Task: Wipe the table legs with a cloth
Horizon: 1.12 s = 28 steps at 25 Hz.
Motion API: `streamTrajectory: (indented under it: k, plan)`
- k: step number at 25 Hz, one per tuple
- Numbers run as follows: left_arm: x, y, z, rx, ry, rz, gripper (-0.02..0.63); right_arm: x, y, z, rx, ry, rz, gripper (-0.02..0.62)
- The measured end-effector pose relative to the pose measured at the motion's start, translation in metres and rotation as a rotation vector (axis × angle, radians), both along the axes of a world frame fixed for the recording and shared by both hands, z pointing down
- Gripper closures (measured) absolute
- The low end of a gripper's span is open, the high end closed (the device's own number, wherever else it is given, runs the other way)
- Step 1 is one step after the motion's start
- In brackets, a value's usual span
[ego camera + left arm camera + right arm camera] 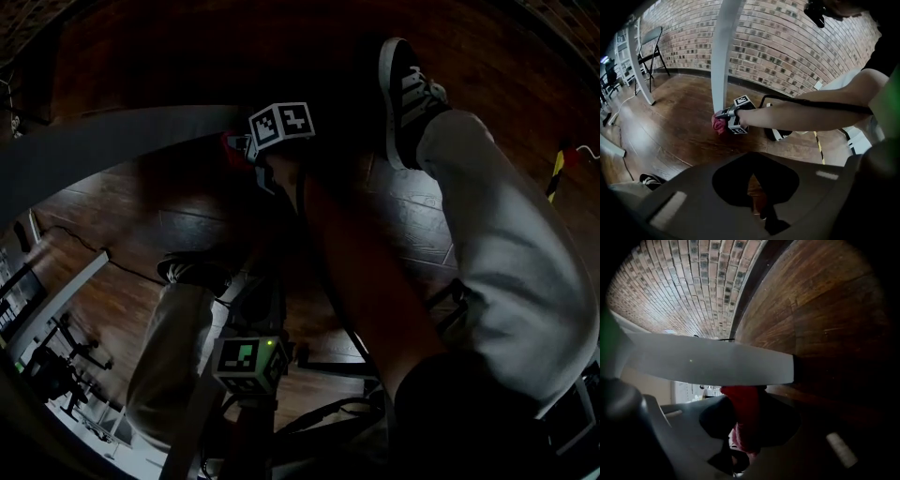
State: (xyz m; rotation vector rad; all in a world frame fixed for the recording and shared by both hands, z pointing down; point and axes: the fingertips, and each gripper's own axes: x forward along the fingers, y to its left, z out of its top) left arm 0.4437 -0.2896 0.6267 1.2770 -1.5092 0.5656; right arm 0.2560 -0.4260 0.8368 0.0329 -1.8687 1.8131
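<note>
A white table leg (724, 51) stands on the wooden floor; it runs as a grey bar (103, 150) in the head view and fills the right gripper view (712, 364). My right gripper (723, 116) is shut on a red cloth (719, 125) and presses it against the leg close to its foot. The cloth (746, 418) bunches between the right gripper's jaws (745, 404), touching the leg's underside; it is also visible from above (232, 142) beside the right gripper (246, 150). My left gripper (754, 197) hangs back from the leg, shut and holding nothing; its marker cube (248, 361) shows low in the head view.
A brick wall (787, 42) stands behind the leg. A folding chair (651, 44) and another white leg (640, 61) are at the far left. The person's shoe (405, 94) rests on the floor near the leg. A cable (84, 246) crosses the boards.
</note>
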Motion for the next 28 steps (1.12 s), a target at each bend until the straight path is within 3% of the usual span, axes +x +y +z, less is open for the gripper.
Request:
streamTrajectory:
  k: [7,21,28]
  plan:
    - [0.003,0.001,0.005,-0.014,0.009,0.037,0.603,0.000,-0.002,0.015,0.032,0.051,-0.032,0.492]
    - [-0.009,-0.010,0.006,0.035,0.015,-0.003,0.604,0.010,-0.010,0.047,0.062,0.162,0.010,0.492]
    - [0.000,-0.017,0.003,0.001,0.029,0.003,0.604,0.023,-0.009,0.062,0.014,0.204,0.034,0.494]
